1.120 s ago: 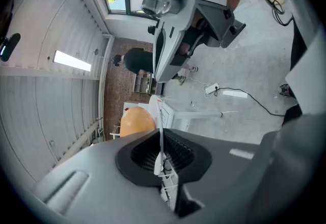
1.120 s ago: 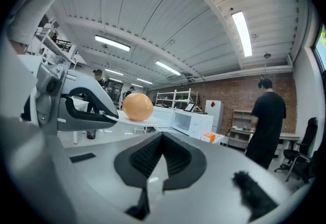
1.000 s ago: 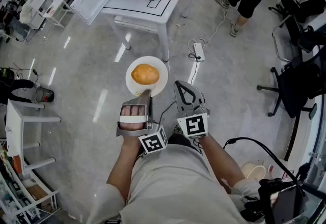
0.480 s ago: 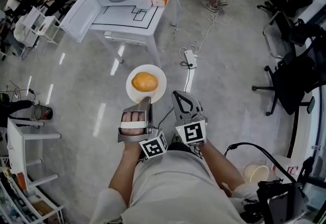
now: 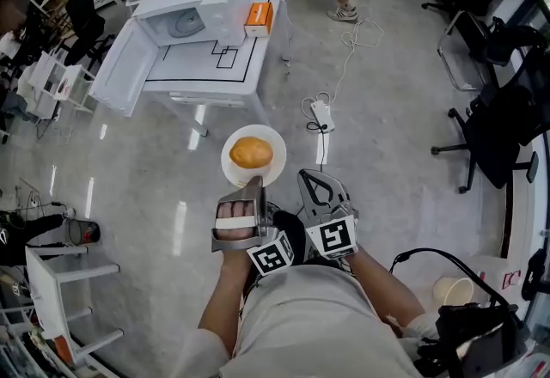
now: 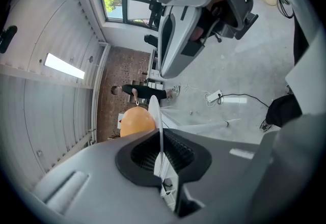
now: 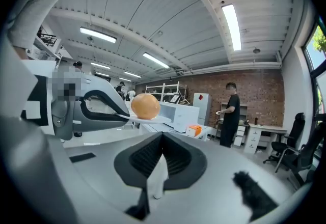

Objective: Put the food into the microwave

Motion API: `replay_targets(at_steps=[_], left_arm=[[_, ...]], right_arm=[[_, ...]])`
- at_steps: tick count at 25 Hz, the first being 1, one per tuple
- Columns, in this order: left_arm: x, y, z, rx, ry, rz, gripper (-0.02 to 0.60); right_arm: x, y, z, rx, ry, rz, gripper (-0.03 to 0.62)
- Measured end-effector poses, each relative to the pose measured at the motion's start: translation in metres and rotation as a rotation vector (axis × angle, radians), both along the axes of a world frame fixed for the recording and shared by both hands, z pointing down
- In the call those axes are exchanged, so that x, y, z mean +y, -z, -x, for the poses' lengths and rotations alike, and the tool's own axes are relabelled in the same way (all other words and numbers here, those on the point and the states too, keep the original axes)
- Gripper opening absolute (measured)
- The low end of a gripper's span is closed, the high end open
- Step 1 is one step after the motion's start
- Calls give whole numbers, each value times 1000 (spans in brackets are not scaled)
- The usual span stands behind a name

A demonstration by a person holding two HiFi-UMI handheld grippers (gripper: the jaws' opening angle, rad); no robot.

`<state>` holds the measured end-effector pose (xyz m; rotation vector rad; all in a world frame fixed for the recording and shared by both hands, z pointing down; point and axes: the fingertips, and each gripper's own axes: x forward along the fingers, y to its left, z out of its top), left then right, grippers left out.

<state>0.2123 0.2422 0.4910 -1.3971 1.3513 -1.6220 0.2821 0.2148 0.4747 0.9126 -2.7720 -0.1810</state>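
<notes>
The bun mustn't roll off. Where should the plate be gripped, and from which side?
Grip the plate by its thin bare rim, nearest the person, coming in level, as the left gripper does. The bun sits mid-plate, leaving the flat rim free.

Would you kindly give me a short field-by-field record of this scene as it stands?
left tongs: shut on the rim of the white plate
food: round orange food on the plate
right tongs: shut, empty
microwave: on the white table, door open, not yet reached
beside microwave: orange box
</notes>
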Motion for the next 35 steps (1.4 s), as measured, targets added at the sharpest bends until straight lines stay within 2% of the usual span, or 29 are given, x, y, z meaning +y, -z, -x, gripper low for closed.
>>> replay_targets(at_steps=[6, 11, 15, 21, 24, 29, 35], left_arm=[[-62, -8, 45, 5, -43, 13, 25], [-106, -15, 87, 50, -52, 36, 23], [-132, -24, 122, 78, -46, 48, 26], [-159, -27, 159, 51, -86, 50, 26], [-167, -31, 170, 68, -71, 66, 23], [-202, -42, 192, 54, -27, 71, 26], [-245, -47, 228, 12, 57, 64, 21]], right_arm=[[-53, -6, 43, 34, -1, 34, 9], [-98, -9, 77, 62, -23, 61, 9], [-124, -19, 103, 137, -6, 86, 9], [-147, -22, 155, 147, 42, 83, 9], [-158, -20, 167, 136, 51, 77, 9], [-197, -27, 190, 105, 84, 88, 9], [-248, -21, 225, 115, 196, 23, 9]])
